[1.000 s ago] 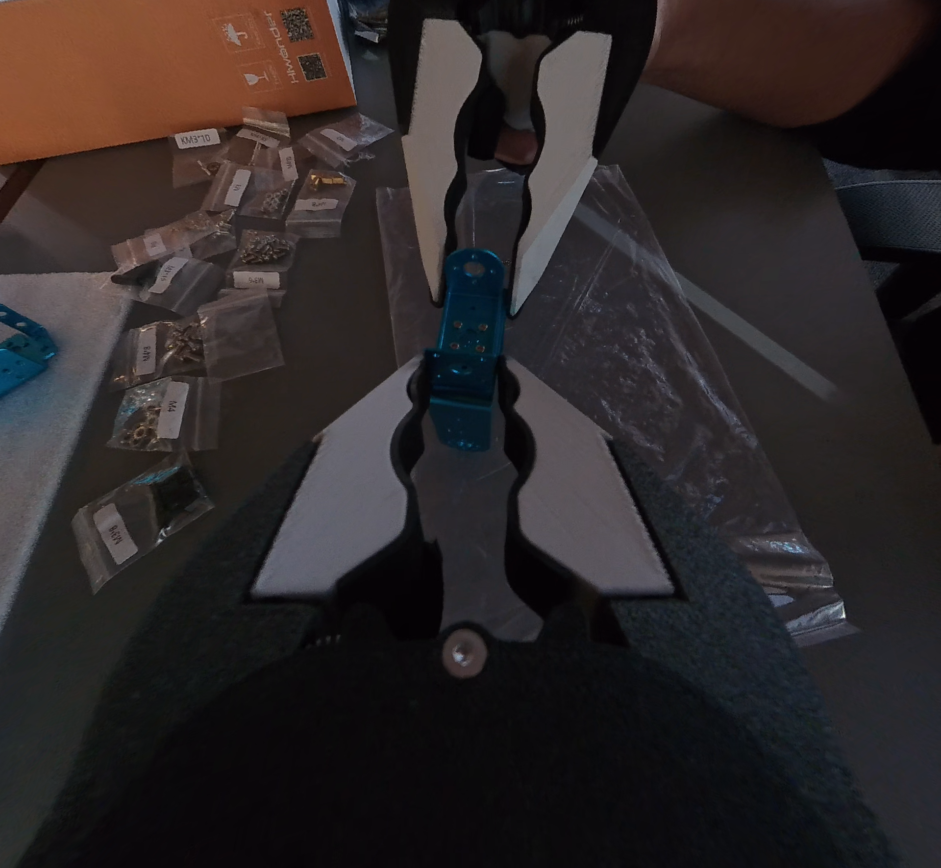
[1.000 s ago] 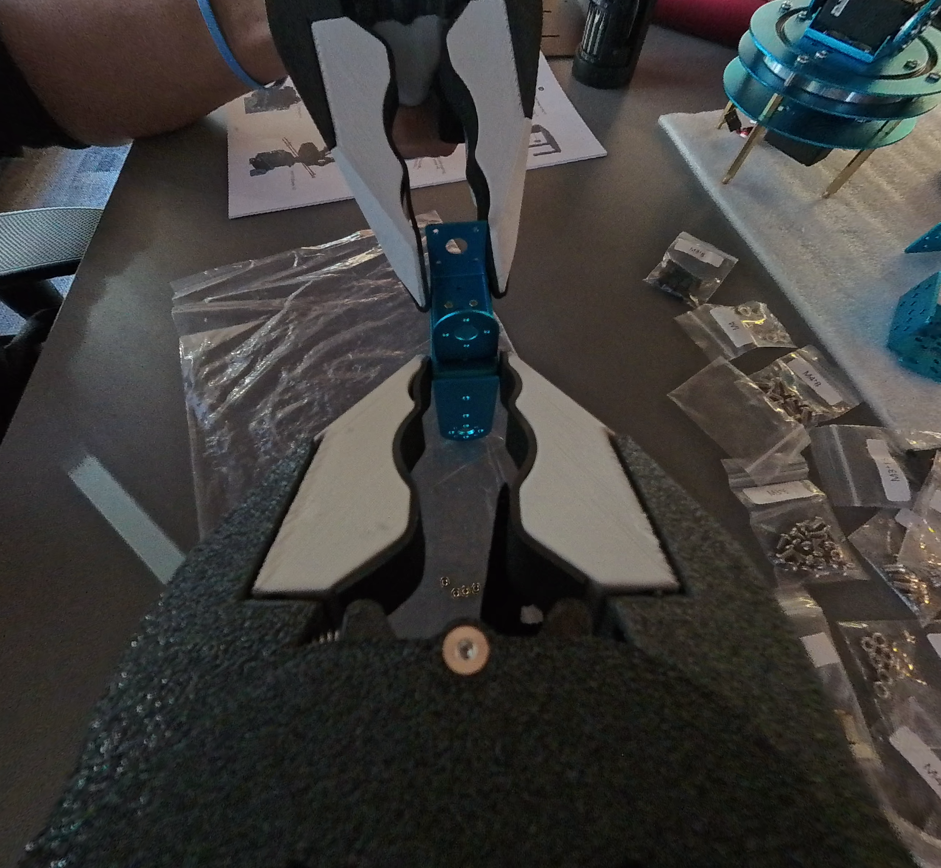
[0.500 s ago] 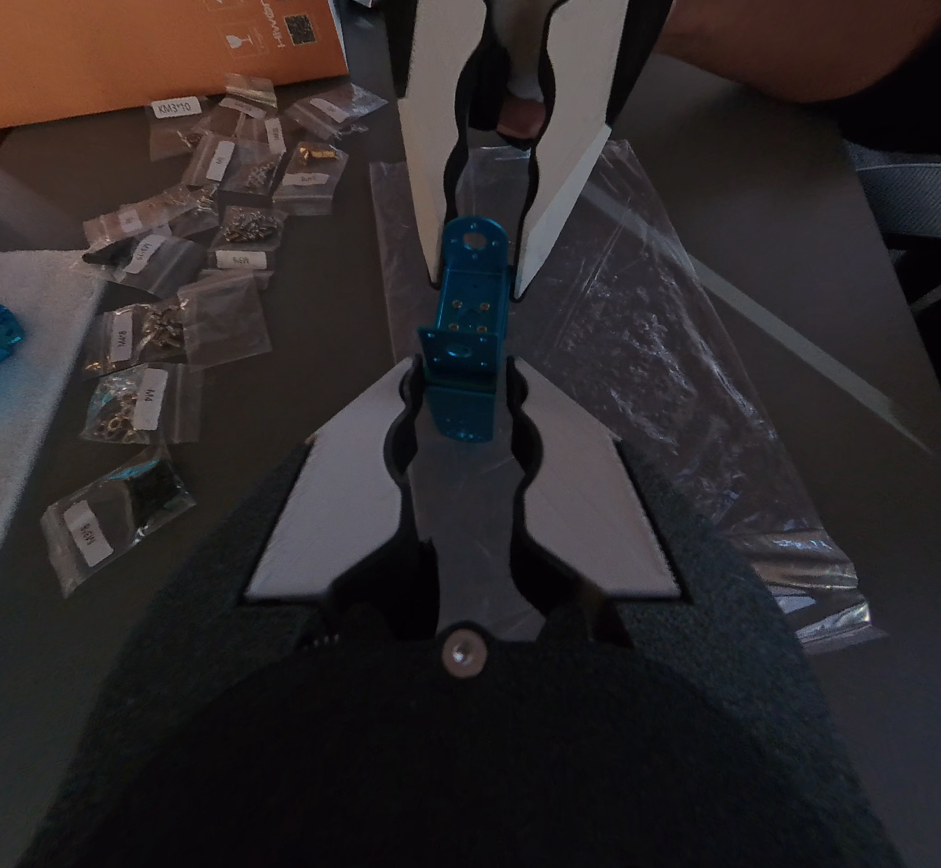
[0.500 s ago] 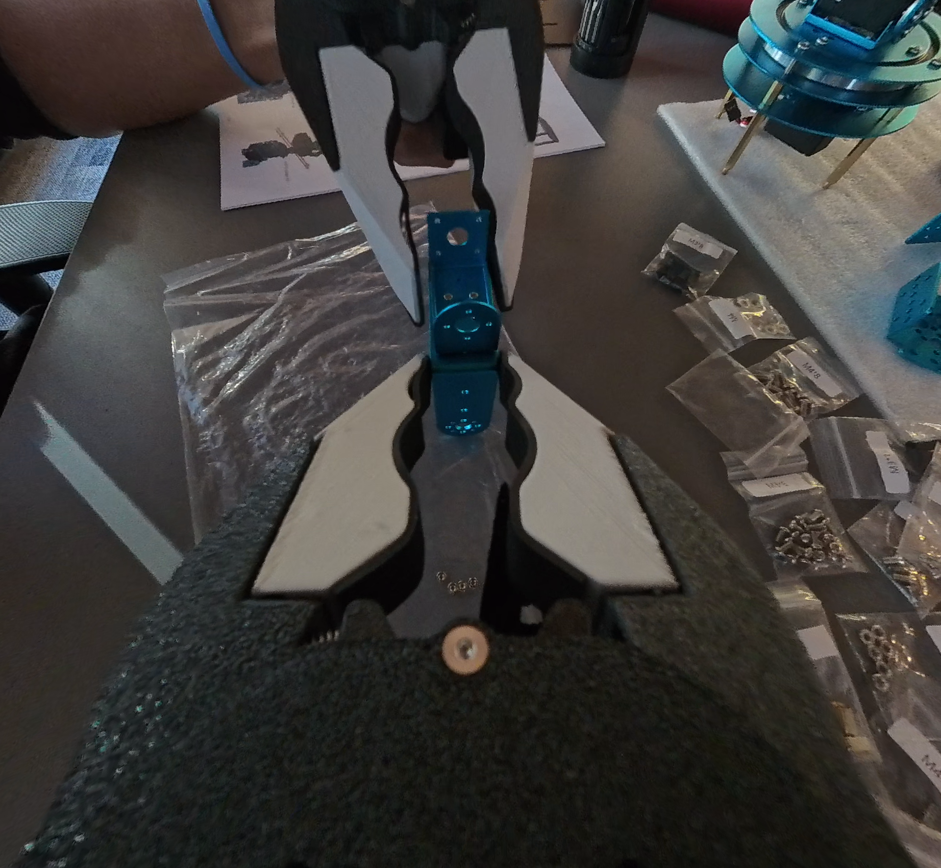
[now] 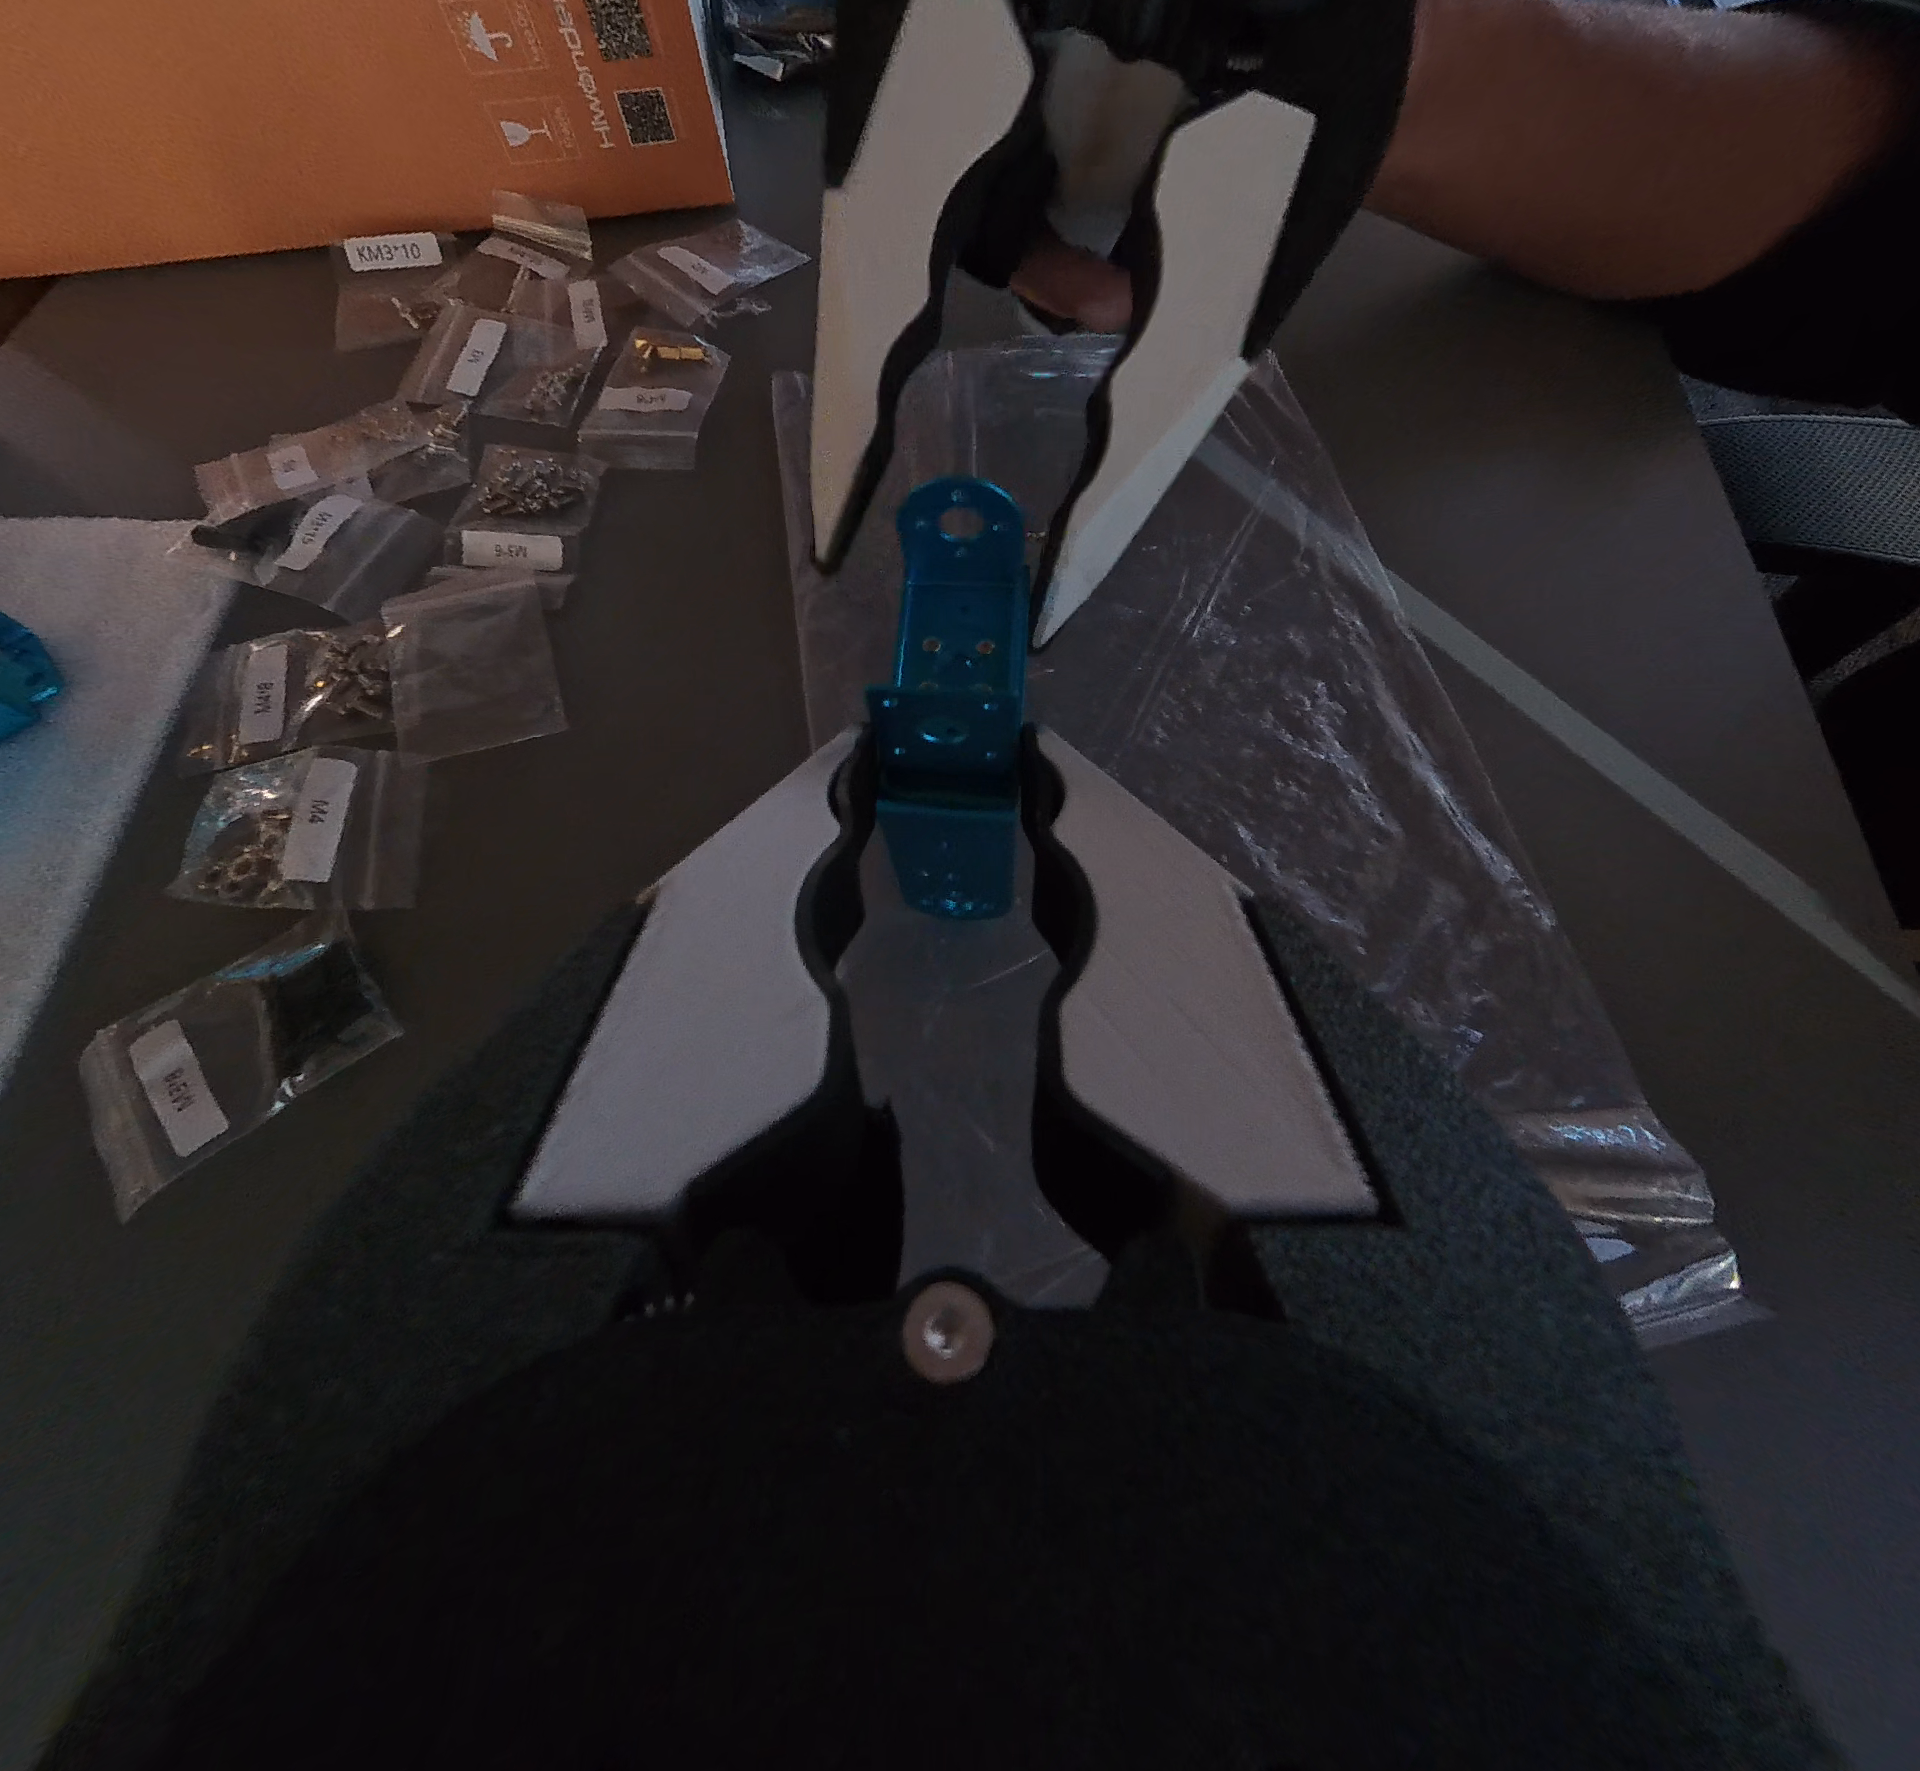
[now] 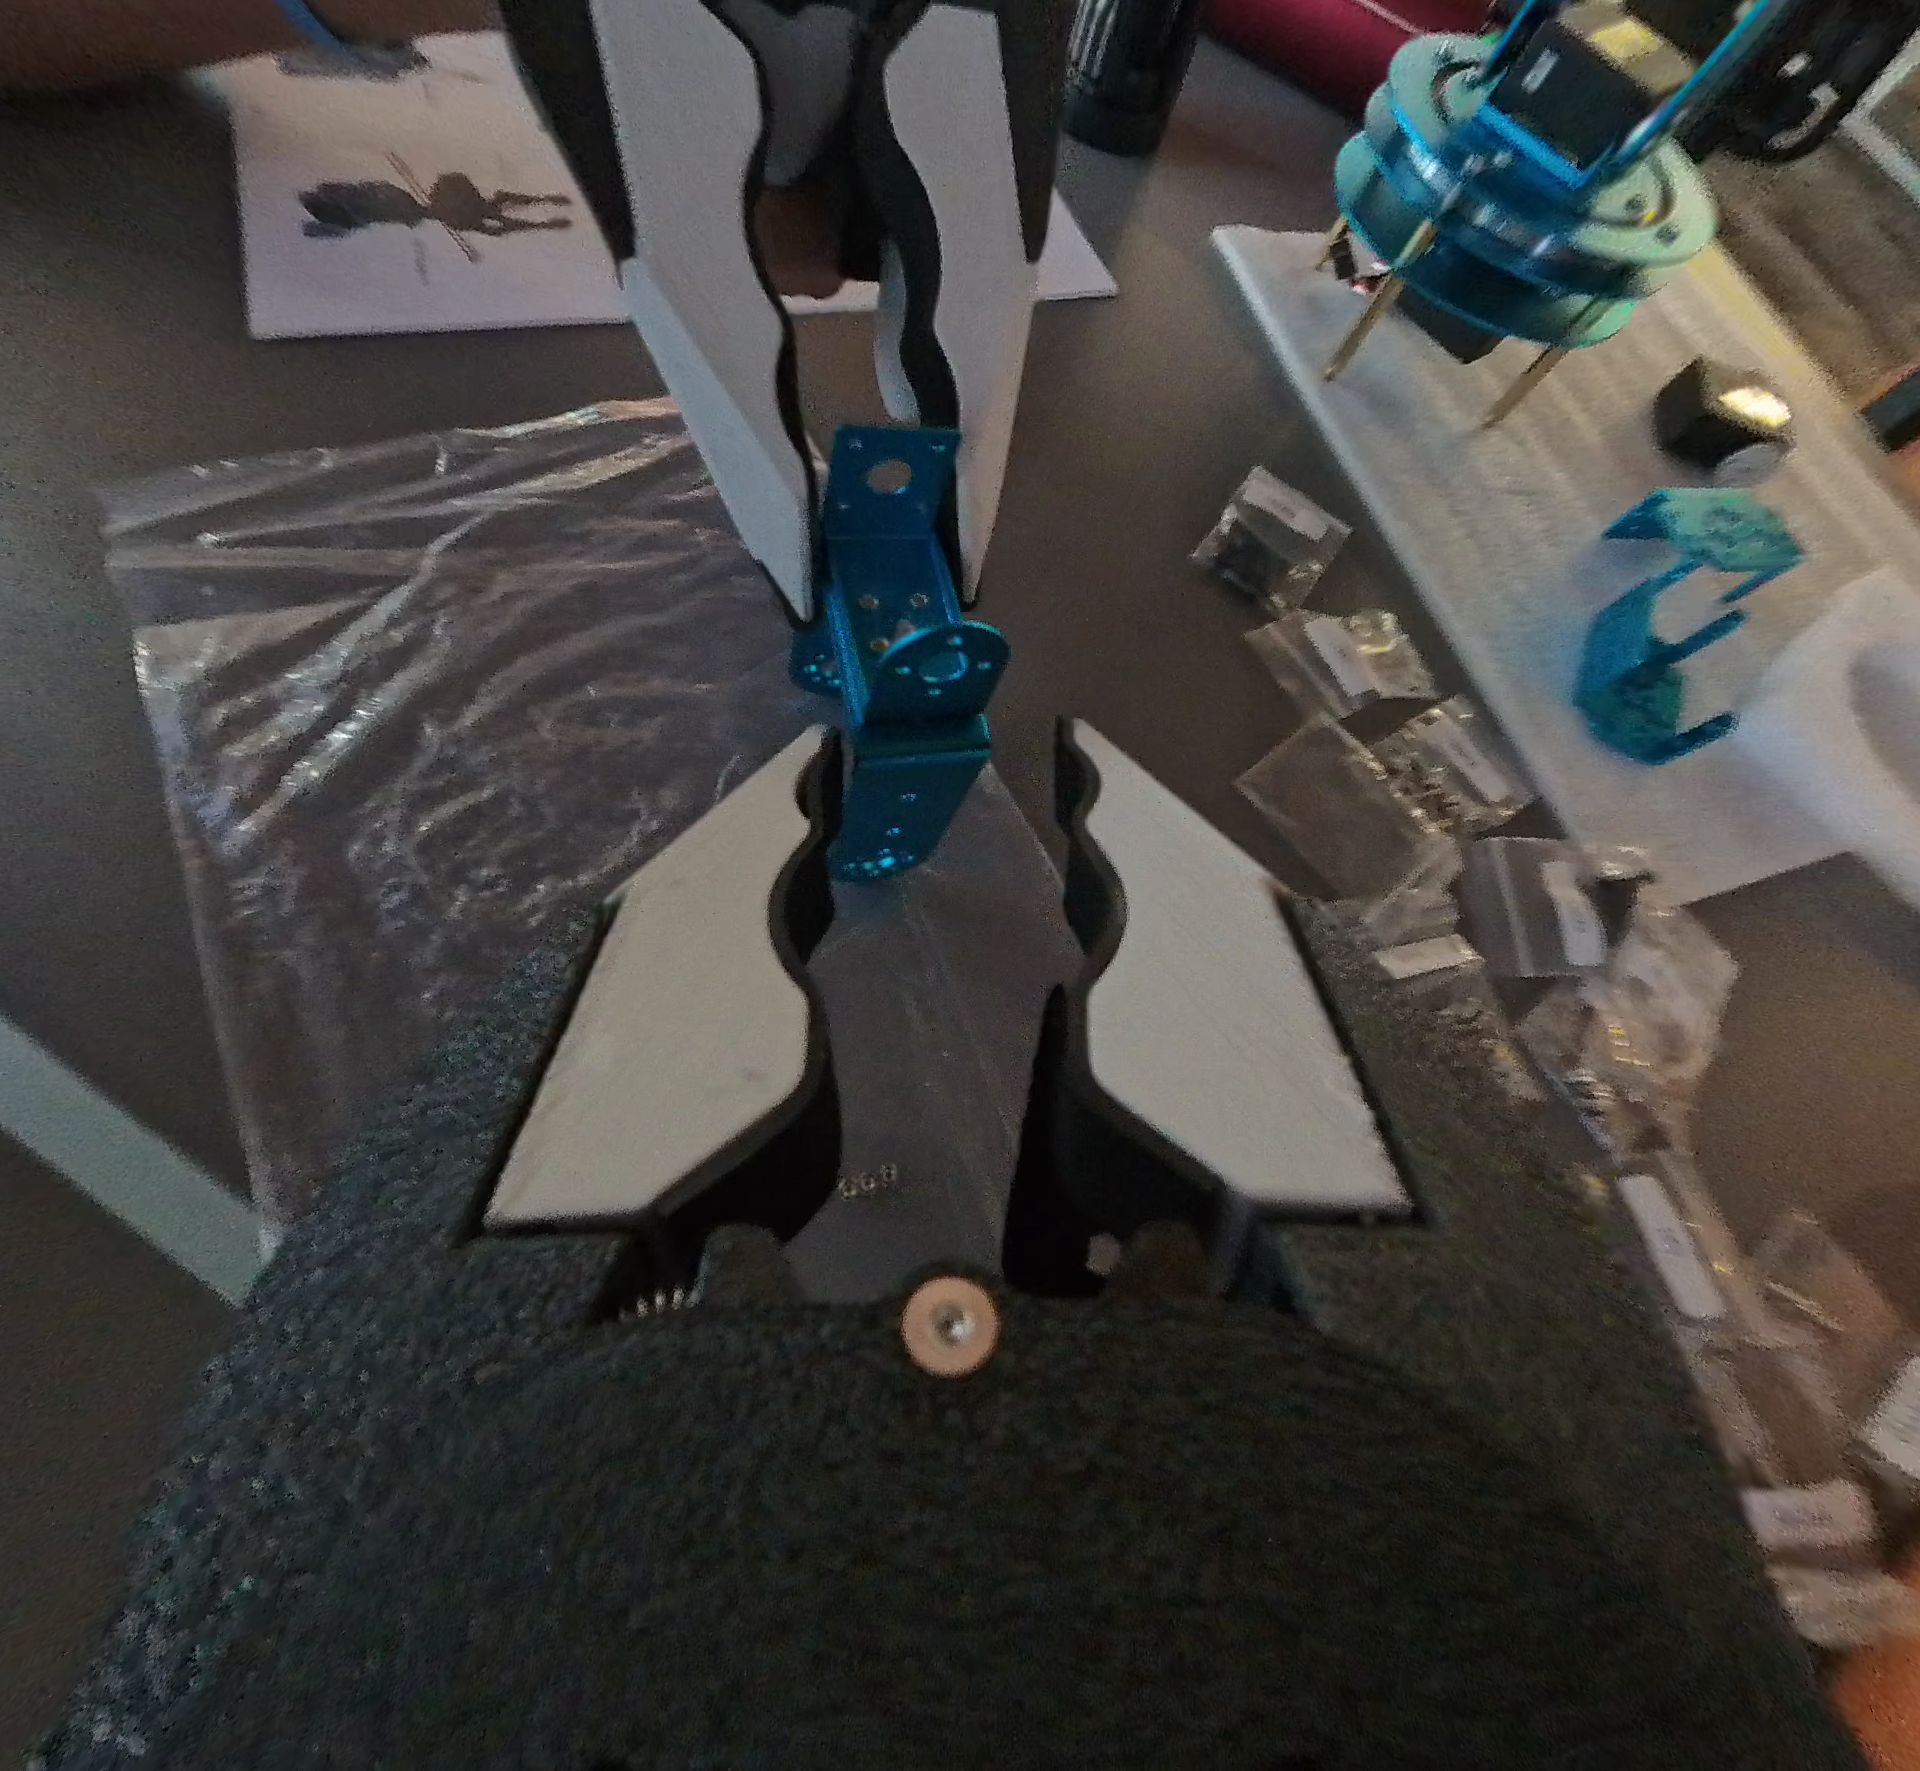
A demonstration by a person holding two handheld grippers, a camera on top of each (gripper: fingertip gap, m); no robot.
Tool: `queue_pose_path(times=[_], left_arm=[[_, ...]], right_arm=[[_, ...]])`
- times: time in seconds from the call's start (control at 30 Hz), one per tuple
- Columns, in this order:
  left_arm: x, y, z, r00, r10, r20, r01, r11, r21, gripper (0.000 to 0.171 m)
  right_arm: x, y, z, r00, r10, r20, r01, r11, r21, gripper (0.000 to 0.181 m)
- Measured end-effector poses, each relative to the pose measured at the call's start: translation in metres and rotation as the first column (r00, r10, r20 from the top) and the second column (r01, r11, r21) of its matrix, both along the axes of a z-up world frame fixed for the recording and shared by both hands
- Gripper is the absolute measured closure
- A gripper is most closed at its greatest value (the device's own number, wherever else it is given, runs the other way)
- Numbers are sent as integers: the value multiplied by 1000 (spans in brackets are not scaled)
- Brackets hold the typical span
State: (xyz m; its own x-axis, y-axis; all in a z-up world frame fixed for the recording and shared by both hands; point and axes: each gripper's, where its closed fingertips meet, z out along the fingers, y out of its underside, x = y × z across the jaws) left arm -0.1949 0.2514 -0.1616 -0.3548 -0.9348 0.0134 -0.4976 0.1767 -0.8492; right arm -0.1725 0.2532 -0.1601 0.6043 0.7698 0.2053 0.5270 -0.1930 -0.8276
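Note:
A blue metal bracket assembly [image 5: 951, 641] hangs above a clear plastic bag [image 5: 1299, 682] on the dark table. My left gripper [image 5: 945, 745] is shut on its near end. In the left wrist view my right gripper [image 5: 935, 599] faces me with its jaws spread. The bracket's far end stands between them, clear of both fingers. In the right wrist view the bracket assembly [image 6: 883, 568] runs from my open right gripper [image 6: 945, 734] up to my left gripper [image 6: 885, 599], which clamps its far end. The bracket's near end lies close to the right gripper's left finger [image 6: 727, 890].
Several small bags of screws [image 5: 416, 578] lie left of the plastic bag, with an orange box [image 5: 312, 59] behind. In the right wrist view a white foam sheet [image 6: 1455, 495] carries a blue round base [image 6: 1538, 194] and a loose blue bracket [image 6: 1673, 620]. A printed sheet [image 6: 416, 215] lies behind. Left and right tips are no more than a few centimetres apart.
My right gripper has opened and let go of the bracket's end. My left gripper still grips the other end. The bracket now sits turned in the right wrist view.

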Motion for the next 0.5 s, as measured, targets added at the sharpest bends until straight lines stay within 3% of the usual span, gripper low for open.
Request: queue_pose_path(times=[0.2, 0.33, 0.43, 0.5], left_arm=[[2, 1, 0, 1000, 12, 1, -12, 1000, -10, 145], [2, 3, 0, 1000, 23, -1, -23, 1000, -17, 145], [2, 4, 0, 1000, 27, 1, -27, 999, -27, 145], [2, 4, 0, 1000, 28, 0, -28, 999, -29, 145]], right_arm=[[-10, -6, 26, 955, -108, 274, 15, 947, 322, 135], [-19, -8, 25, 855, -200, 479, -68, 871, 486, 140], [-21, -7, 17, 775, -254, 579, -118, 842, 527, 143], [-22, -6, 6, 759, -257, 599, -113, 853, 509, 140]])
